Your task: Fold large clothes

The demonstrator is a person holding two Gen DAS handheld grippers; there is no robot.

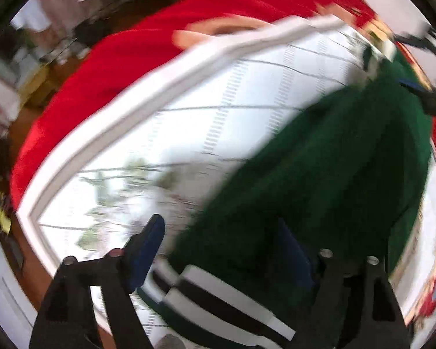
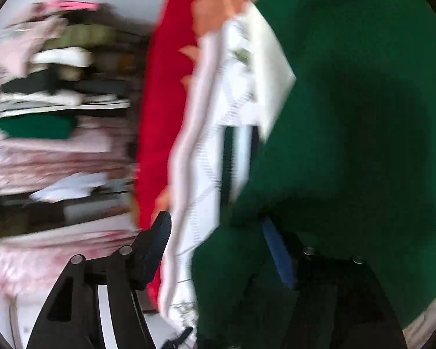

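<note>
A dark green garment (image 1: 334, 168) with a black-and-white striped band (image 1: 218, 293) lies on a white, grid-lined surface (image 1: 247, 87). My left gripper (image 1: 218, 241) points down over the striped end. It is open, with green cloth between its blue-padded fingers (image 1: 148, 247) but not pinched. In the right wrist view the green garment (image 2: 363, 101) fills the right side. My right gripper (image 2: 218, 232) stands open at the garment's edge, its left finger (image 2: 157, 241) clear of the cloth. Both views are blurred.
A person in red (image 1: 116, 67) stands along the surface's raised white edge (image 1: 130, 93), with a hand (image 2: 215, 8) near it. Stacks of folded clothes (image 2: 52, 122) fill shelves at the left of the right wrist view.
</note>
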